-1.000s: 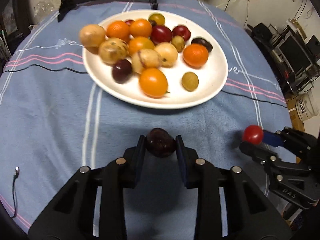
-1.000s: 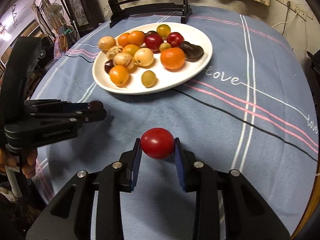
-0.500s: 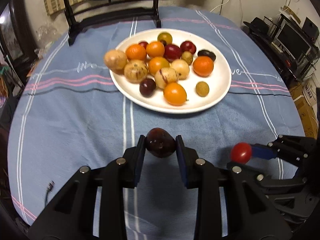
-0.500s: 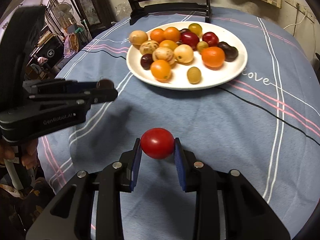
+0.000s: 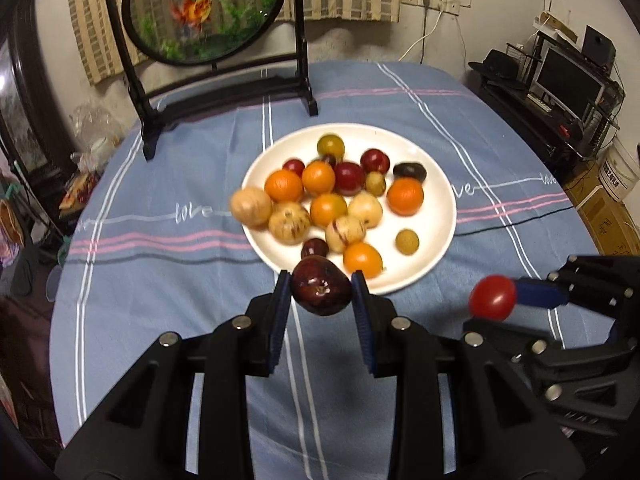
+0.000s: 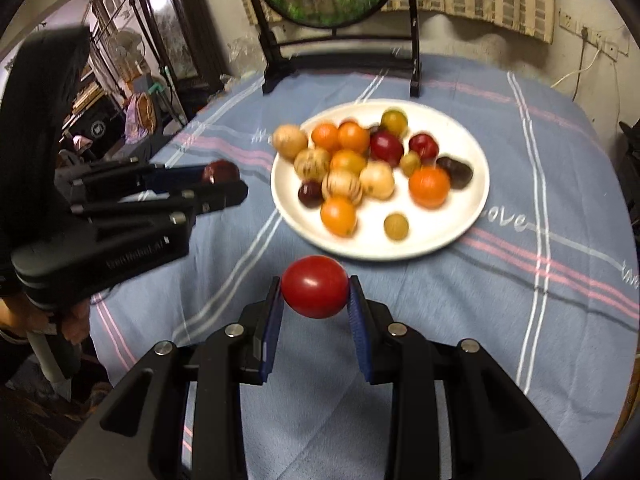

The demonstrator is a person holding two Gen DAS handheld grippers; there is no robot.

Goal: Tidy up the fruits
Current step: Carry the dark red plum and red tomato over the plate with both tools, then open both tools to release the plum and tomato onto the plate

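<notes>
My left gripper (image 5: 321, 292) is shut on a dark maroon fruit (image 5: 320, 286), held in the air above the blue cloth just short of the white plate (image 5: 438, 184). My right gripper (image 6: 315, 290) is shut on a red tomato (image 6: 315, 286), also lifted over the cloth in front of the plate (image 6: 468, 220). The plate holds several oranges, pale yellow, red and dark fruits. In the left wrist view the right gripper (image 5: 494, 300) shows low at the right with the tomato (image 5: 492, 297). In the right wrist view the left gripper (image 6: 224, 182) shows at the left with the maroon fruit (image 6: 219, 171).
A round blue striped tablecloth (image 5: 168, 280) covers the table. A black-framed oval ornament stand (image 5: 208, 20) stands at the table's far side behind the plate. Shelves with a monitor (image 5: 568, 80) lie off the right edge, and cluttered furniture (image 6: 132, 92) off the left.
Both grippers have risen and pulled back from the plate with their fruits still held. The plate now looks smaller and farther, and the ornament stand has come into view.
</notes>
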